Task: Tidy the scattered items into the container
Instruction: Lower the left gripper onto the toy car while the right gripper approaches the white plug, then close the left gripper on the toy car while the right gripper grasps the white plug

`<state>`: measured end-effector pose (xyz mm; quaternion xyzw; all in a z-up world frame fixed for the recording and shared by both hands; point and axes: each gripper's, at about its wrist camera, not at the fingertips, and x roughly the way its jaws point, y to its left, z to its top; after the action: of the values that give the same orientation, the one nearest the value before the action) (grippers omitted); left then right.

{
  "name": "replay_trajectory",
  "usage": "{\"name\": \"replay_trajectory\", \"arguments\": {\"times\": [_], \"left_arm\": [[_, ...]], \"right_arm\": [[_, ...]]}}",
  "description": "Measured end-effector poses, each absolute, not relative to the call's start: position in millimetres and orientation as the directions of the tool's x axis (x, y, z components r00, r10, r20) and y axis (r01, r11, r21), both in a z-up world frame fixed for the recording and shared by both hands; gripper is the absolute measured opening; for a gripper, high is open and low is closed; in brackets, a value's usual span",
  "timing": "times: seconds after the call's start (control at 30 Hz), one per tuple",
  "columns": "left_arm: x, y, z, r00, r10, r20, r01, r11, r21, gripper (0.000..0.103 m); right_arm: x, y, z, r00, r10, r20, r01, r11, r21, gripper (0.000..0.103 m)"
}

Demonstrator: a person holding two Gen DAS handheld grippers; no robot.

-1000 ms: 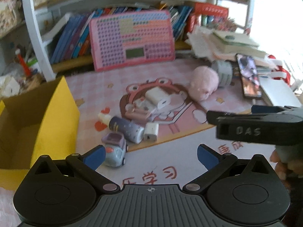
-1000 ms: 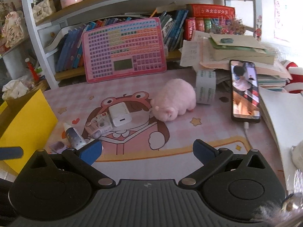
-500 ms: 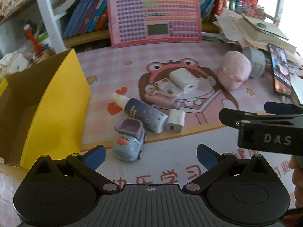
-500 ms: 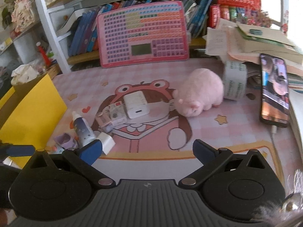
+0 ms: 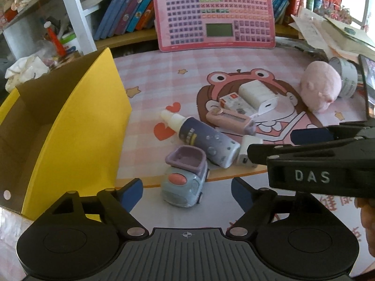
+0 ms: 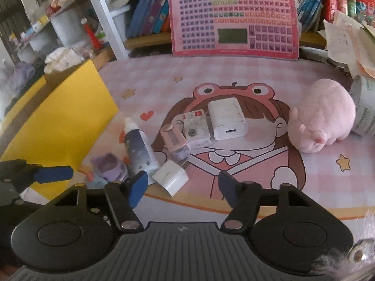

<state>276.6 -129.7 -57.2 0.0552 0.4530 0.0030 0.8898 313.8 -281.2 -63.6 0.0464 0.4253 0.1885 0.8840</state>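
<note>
Grippers are noted first, nearest the lenses. The left gripper (image 5: 186,193) is seen with jaws spread wide and nothing between them; the toy truck (image 5: 184,180) lies just ahead of the gap. The right gripper (image 6: 182,187) is likewise spread and empty, and the small white adapter (image 6: 170,177) sits just beyond its blue tips.

Change over the last second: both tools have been brought forward and lower toward the pile, so that the scattered items now fill far more of each view. The right tool has been carried across the left camera's field, partly hiding the adapter there. Neither set of jaws has been narrowed. This is judged to be the approach before a first pick; nothing has been lifted yet.

Further out, the purple bottle (image 5: 204,141) lies on its side, touching the truck's bed. Behind it are a pink stick-shaped case (image 5: 230,121), a small red-and-white box (image 6: 195,128) and a white charger block (image 5: 259,97), packed close together. The pink plush pig (image 6: 321,125) rests well to the right.

The yellow cardboard box (image 5: 77,126) stands open at the left, near the truck, and looks empty as far as its inside is visible. All items remain on the mat (image 6: 246,75).
</note>
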Motion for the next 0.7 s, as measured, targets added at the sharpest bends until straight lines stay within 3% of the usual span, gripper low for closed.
{"name": "replay_trajectory", "arguments": {"times": [0.23,0.33,0.37,0.6,0.7], "left_arm": [[281.8,-128.6,-62.6,0.578,0.059,-0.814,0.048,0.993,0.106,0.072],[284.3,-128.1,-63.7,0.578,0.055,-0.814,0.051,0.993,0.104,0.068],[285.4,-127.8,-63.9,0.579,0.055,-0.813,0.052,0.993,0.104,0.067],[295.1,-126.9,-67.7,0.579,0.05,-0.814,0.062,0.993,0.105,0.063],[297.9,-127.6,-70.1,0.567,0.047,-0.822,0.073,0.992,0.107,0.054]], "right_arm": [[330.5,-271.9,-76.5,0.504,0.401,-0.765,-0.327,0.908,0.261,0.05],[331.8,-272.7,-81.1,0.491,0.418,-0.764,-0.332,0.901,0.28,0.043],[331.3,-273.5,-81.3,0.492,0.421,-0.762,-0.339,0.899,0.278,0.036],[327.5,-292.5,-81.2,0.51,0.412,-0.755,-0.31,0.907,0.285,0.027],[320.1,-299.0,-81.9,0.518,0.389,-0.761,-0.305,0.916,0.261,0.026]]}}
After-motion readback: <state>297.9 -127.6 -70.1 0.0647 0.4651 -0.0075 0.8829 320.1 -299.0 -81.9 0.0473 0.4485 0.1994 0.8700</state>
